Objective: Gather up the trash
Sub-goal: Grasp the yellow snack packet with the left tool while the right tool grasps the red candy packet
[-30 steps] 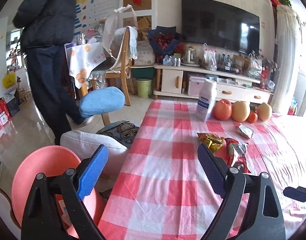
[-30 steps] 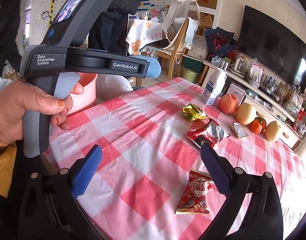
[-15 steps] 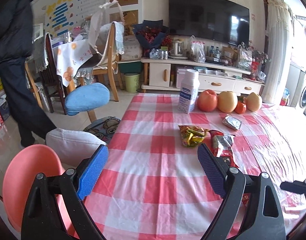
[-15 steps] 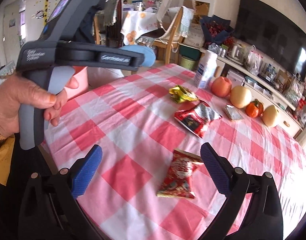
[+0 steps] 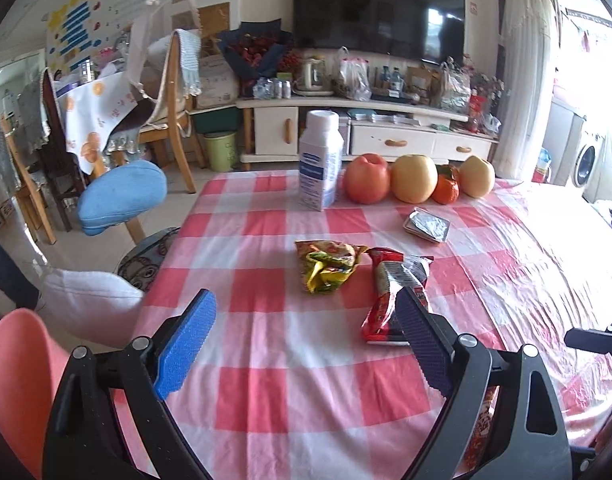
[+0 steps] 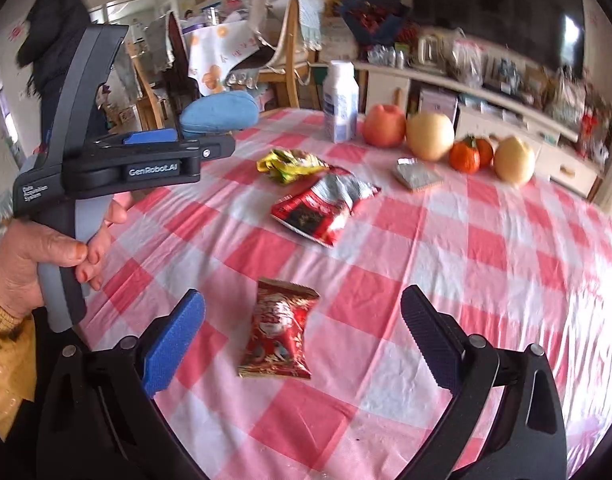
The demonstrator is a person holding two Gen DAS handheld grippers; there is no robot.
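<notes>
Both grippers are out over the red-and-white checked tablecloth (image 5: 266,392), angled down at it. The left gripper (image 5: 306,340) has its jaws spread wide with nothing between them, blue pads facing each other over bare cloth. From the right wrist view the person's left hand (image 6: 34,256) is wrapped round the grey handle of that left gripper, fingers curled on the grip, the tool's body reaching out level over the near left edge of the table.

The right gripper (image 6: 302,336) hangs with its jaws wide apart too, clamped on nothing. Lying on the cloth between its two fingers is a small red snack packet (image 6: 278,332); the pads stand clear of it on either side.

Further out, mid-table, sits a crumpled yellow-green wrapper (image 5: 327,266), and just beside it on the right a red and silver snack bag (image 5: 393,296), whose near end is hidden behind the left gripper's right finger. Beyond those lies a flat silver foil packet (image 5: 427,225).

Along the far edge stand a white bottle (image 5: 321,160), a red apple (image 5: 365,178), a yellow pear (image 5: 413,178), an orange tangerine (image 5: 445,190) and a second pear (image 5: 477,176). A person in a dark jacket (image 6: 58,40) stands at the back of the room.
</notes>
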